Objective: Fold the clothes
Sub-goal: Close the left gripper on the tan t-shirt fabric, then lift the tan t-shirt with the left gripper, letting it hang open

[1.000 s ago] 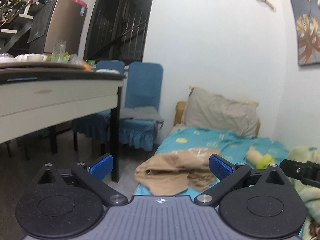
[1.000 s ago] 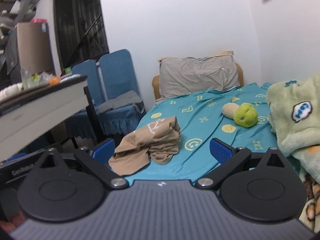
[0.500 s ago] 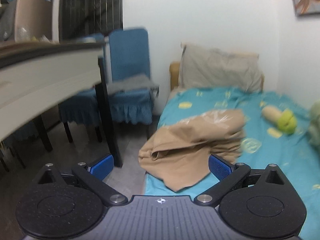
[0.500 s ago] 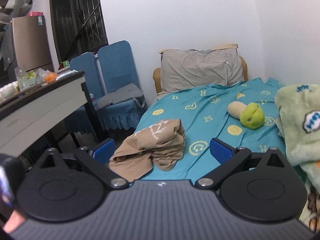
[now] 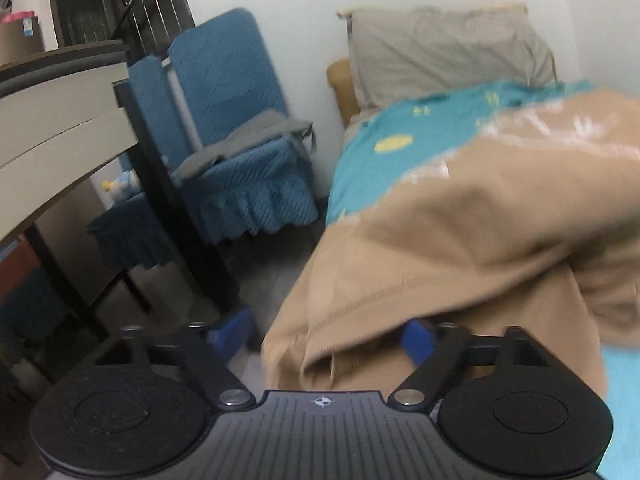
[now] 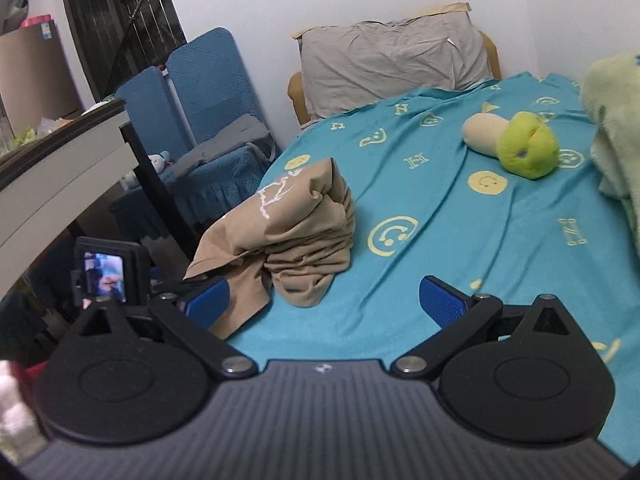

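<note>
A crumpled tan garment (image 6: pixel 292 232) with a white print lies in a heap at the near left edge of the bed, one end hanging over the side. In the left wrist view the garment (image 5: pixel 460 240) fills the right half. My left gripper (image 5: pixel 324 336) is open, its jaws on either side of the garment's hanging hem, not closed on it. My right gripper (image 6: pixel 324 300) is open and empty, just short of the heap. The left gripper's body (image 6: pixel 108 272) shows at the left of the right wrist view.
The bed has a teal smiley sheet (image 6: pixel 460 208), a grey pillow (image 6: pixel 392 64) at the head, a green and cream plush toy (image 6: pixel 516 144) and a pale green blanket (image 6: pixel 616 132) at right. Blue chairs (image 5: pixel 228 128) and a table (image 5: pixel 60 120) stand left of the bed.
My left gripper has moved forward and down to the garment's hanging edge, which now lies between its open jaws. My right gripper has come slightly closer to the heap.
</note>
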Motion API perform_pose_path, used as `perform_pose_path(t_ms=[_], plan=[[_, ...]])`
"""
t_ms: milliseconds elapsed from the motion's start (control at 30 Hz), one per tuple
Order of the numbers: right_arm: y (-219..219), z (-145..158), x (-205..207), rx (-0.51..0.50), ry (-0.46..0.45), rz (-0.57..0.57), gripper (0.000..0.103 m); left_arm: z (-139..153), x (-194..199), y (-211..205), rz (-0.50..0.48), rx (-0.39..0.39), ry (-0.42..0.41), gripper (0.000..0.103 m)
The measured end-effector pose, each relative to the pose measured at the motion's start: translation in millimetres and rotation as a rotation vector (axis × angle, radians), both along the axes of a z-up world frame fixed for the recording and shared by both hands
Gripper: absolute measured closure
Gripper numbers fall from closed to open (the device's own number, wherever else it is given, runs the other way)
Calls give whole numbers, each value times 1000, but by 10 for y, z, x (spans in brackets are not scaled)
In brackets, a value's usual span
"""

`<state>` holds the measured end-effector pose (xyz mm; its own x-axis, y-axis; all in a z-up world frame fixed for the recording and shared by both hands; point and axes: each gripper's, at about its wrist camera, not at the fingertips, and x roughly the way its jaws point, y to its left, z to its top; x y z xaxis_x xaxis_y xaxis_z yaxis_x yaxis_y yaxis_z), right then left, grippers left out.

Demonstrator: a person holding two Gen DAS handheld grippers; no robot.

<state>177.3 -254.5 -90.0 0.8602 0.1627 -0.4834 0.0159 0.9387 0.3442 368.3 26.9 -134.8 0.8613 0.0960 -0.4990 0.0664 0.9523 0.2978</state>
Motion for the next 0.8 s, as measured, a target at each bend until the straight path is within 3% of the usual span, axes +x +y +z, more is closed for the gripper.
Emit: perform_pose_path(t_ms=[33, 100, 167, 300, 467, 667, 800], plan=[[-12, -23, 20, 6, 5, 3, 0, 24, 36, 19, -1, -38, -8, 52], [-66, -57, 51, 12, 11, -3, 0, 107, 32, 36, 4, -110, -27, 89], [-137, -34, 13, 11, -14, -49, 0, 258, -101, -24, -6, -132, -64, 98], [-261, 53, -113, 6, -82, -125, 0, 695, -655, -223, -117, -143, -155, 99], [-325, 145, -279, -3, -125, -148, 0, 1289, -1651, -491, -276, -180, -255, 99], [-425, 312, -534, 9, -192, -159, 0, 1886, -2846, -693, -426, -289, -368, 99], [-401, 401, -757, 22, -211, -120, 0, 1978, -3298, -634, -462, -413, -377, 99]])
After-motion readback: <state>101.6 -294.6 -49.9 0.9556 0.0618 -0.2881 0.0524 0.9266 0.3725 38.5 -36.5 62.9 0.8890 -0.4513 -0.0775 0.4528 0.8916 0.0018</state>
